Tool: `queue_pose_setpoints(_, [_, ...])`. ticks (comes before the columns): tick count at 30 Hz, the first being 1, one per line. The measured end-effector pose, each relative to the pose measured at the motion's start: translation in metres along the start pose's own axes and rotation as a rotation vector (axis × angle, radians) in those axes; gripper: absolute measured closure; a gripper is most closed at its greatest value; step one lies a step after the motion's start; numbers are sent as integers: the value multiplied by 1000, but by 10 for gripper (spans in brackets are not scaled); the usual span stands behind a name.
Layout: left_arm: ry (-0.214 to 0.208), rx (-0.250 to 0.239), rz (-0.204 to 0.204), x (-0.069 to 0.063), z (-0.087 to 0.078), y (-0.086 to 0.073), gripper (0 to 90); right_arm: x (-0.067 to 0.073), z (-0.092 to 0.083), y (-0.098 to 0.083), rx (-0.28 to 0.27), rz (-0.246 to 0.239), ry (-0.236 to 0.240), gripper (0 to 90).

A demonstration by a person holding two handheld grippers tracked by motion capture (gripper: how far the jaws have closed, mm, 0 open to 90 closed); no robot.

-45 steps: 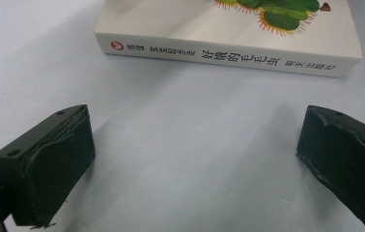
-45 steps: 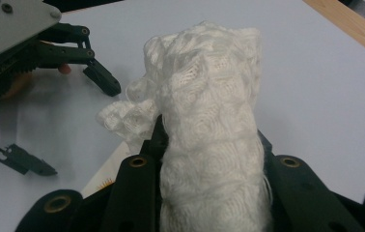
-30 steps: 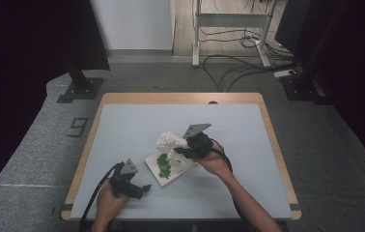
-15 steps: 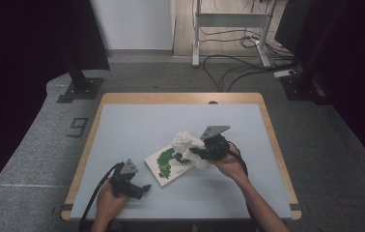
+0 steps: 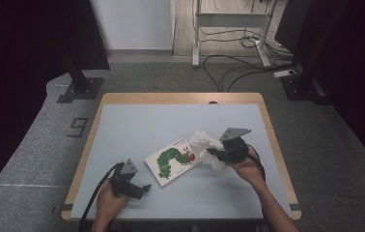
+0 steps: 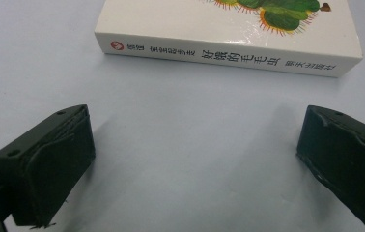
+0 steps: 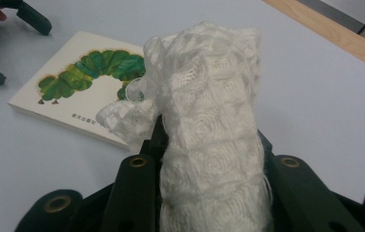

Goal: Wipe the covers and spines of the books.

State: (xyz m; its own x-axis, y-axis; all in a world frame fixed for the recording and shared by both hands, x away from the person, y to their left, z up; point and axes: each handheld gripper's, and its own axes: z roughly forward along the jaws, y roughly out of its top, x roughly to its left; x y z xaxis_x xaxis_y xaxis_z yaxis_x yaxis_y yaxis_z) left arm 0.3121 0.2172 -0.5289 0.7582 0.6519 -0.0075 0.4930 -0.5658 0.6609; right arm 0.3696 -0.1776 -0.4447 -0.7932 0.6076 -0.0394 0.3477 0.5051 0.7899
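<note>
My table [image 5: 137,121], in a dim room

Its pale top has a wood rim. Beyond its far edge lie grey carpet [image 5: 35,154], a white wall [image 5: 132,24], a metal frame [image 5: 231,29] and loose cables [image 5: 238,63]; a black stand [image 5: 81,72] rises at its far left.

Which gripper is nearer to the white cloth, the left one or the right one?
Right. The right gripper is shut on the white cloth, holding it beside the book. The left gripper sits open near the table's front edge, on the book's other side.
</note>
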Motion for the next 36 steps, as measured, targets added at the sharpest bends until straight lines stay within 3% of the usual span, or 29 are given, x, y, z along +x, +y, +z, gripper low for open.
queue_pose_setpoints(18, [-1, 0, -2, 0, 0, 0, 0, -20, -48, -36, 12, 49, -98, 657])
queue_pose_setpoints(27, [-1, -1, -1, 0, 0, 0, 0, -31, -70, -59, 8, 98, -148, 654])
queue_pose_setpoints(36, [-1, 0, -2, 0, 0, 0, 0, -38, -80, -81, 24, 139, -192, 651])
